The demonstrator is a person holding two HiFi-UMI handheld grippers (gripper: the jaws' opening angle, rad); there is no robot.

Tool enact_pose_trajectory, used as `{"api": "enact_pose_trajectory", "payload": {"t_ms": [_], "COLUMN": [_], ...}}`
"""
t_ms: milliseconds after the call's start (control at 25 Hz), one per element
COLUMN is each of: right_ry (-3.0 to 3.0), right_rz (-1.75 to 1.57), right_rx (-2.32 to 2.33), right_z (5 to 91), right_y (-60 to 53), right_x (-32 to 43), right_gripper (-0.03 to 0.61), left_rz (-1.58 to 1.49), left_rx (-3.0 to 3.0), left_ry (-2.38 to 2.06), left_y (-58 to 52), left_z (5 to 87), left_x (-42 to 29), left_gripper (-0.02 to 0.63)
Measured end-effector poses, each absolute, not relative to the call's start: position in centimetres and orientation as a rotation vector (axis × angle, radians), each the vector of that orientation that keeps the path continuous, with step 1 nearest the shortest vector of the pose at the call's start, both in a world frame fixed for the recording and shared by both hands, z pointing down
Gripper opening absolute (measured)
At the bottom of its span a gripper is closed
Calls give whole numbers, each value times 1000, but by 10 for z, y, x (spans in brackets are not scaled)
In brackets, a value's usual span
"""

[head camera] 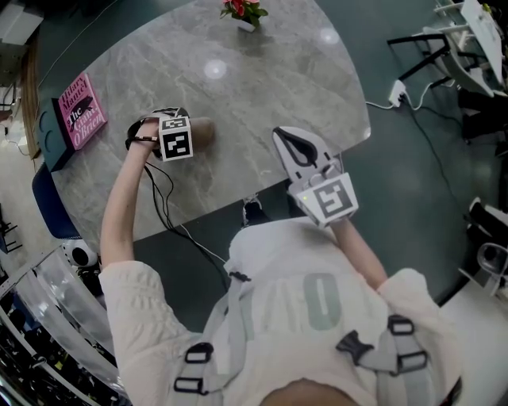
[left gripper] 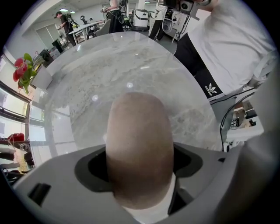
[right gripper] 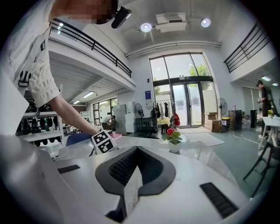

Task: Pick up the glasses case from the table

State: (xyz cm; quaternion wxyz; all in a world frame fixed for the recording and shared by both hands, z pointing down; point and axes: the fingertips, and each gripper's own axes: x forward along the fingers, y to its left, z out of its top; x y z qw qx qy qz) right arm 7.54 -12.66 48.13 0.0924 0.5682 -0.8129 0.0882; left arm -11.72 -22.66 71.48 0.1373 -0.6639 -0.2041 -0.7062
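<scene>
Person's white shirt (head camera: pixel 317 317) fills the bottom of the head view. Grey marble desk (head camera: pixel 262 87) lies ahead. Right tongs (head camera: pixel 292 147) have jaws together, empty, over the near desk edge. Left tongs (left gripper: pixel 140 151) point down, clamped across the brown case (head camera: pixel 203 133), which lies on the desk. Pink book (head camera: pixel 79 112) at left edge, flowers (head camera: pixel 244 11) at far edge.
</scene>
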Motion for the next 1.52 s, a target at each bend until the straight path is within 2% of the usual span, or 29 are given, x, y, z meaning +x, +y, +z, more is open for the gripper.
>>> {"api": "enact_pose_trajectory", "payload": {"t_ms": [320, 640, 1040, 1520], "right_ry": [-2431, -2464, -2568, -2669], "right_rz": [266, 244, 120, -29], "right_rx": [1658, 1640, 1631, 1495], "right_z": [478, 467, 429, 408], "right_y": [-124, -130, -156, -165], "right_x": [67, 59, 42, -1], "right_gripper": [2, 2, 2, 2], "left_rz": [-2043, -1962, -1677, -1406], "left_rx": [-1925, -2047, -2303, -2316], "left_ry": [-579, -392, 32, 471], "left_y": [-224, -239, -252, -257], "left_z": [710, 672, 578, 464], "left_x": [-119, -102, -72, -102], "left_gripper": [385, 385, 385, 387]}}
